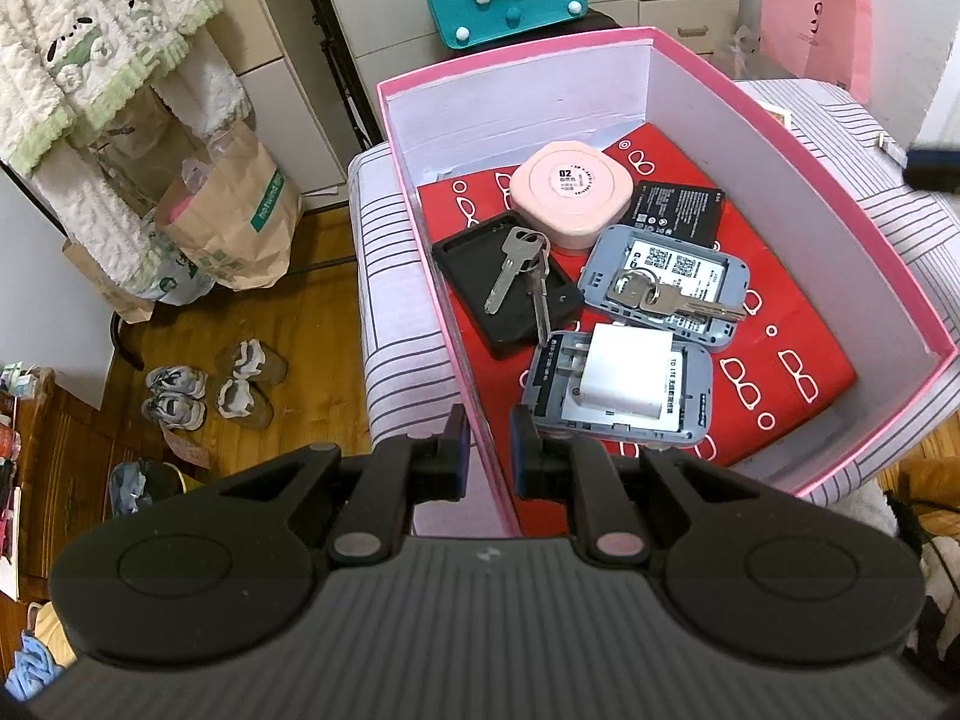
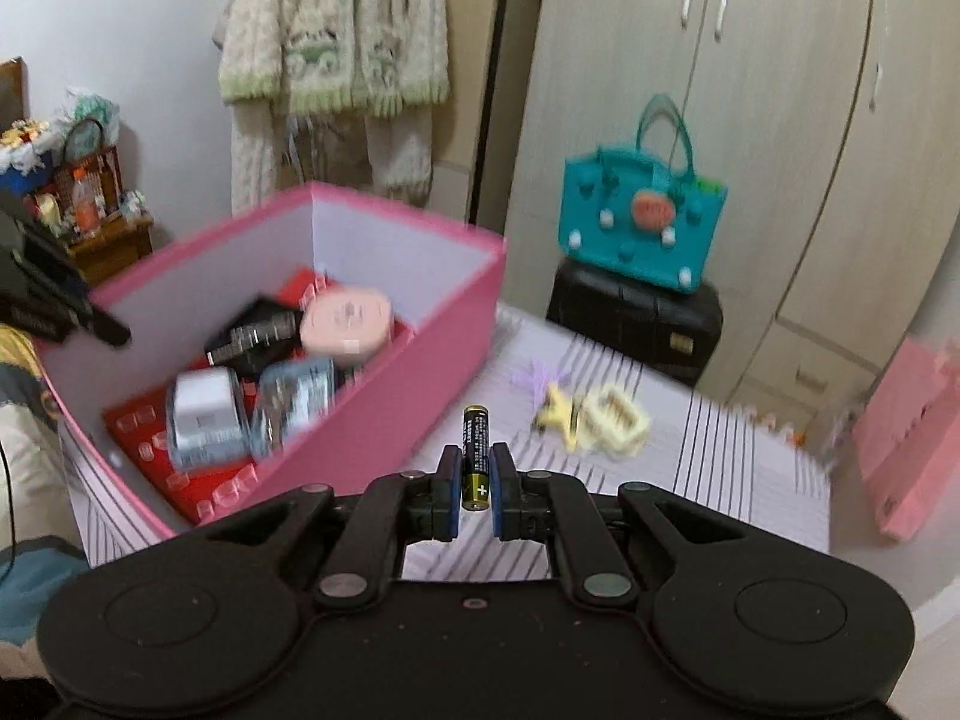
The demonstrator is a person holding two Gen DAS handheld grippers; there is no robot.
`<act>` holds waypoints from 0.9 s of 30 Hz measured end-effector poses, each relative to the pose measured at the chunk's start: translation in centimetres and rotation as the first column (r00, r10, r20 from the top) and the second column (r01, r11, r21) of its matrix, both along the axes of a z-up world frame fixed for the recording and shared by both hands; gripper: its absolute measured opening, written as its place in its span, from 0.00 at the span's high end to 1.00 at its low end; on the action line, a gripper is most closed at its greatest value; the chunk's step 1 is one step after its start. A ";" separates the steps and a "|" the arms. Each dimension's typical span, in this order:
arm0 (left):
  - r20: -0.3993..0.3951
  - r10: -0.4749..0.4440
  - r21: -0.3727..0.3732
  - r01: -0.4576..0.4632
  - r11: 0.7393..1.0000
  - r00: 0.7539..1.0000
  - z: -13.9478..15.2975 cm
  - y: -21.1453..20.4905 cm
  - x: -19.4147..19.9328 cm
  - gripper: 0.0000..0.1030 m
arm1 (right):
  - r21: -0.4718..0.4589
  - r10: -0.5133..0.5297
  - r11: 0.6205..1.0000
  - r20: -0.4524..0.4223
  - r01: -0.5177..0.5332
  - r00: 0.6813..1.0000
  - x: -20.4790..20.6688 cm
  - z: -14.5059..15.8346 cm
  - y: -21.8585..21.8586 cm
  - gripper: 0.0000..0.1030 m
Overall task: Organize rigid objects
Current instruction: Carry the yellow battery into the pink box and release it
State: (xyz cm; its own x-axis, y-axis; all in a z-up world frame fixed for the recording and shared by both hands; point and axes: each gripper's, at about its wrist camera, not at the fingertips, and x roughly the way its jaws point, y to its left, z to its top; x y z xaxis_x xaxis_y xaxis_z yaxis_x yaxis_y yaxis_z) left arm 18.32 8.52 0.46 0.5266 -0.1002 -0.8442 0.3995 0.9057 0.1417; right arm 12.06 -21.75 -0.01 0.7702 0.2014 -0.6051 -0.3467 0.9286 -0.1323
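Battery (image 2: 475,456): pinched upright between the fingers of the right tongs (image 2: 477,489), long axis along the fingers, plus end nearest the camera.
Pink box (image 2: 384,420): lay to the left of the right tongs and just ahead; the battery was outside its near wall, above the striped bed cover (image 2: 720,468).
Left tongs (image 1: 489,450): slightly parted, holding nothing, astride the box's near rim.
Nearer hand: the right, probably; its view was blurred.
Box contents: keys (image 1: 516,273), pink case (image 1: 570,195), white charger (image 1: 624,378).

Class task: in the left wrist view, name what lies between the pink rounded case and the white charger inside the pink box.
Between the pink rounded case and white charger lies a grey device shell, open side up, with a bunch of keys on it; the left wrist view shows this.
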 end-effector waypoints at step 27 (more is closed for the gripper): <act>-0.011 -0.027 -0.100 0.026 0.995 1.000 0.2 1.9 0.2 0.88 | 0.126 0.312 0.949 -0.255 -0.288 0.915 11.0 -1.4 14.8 0.89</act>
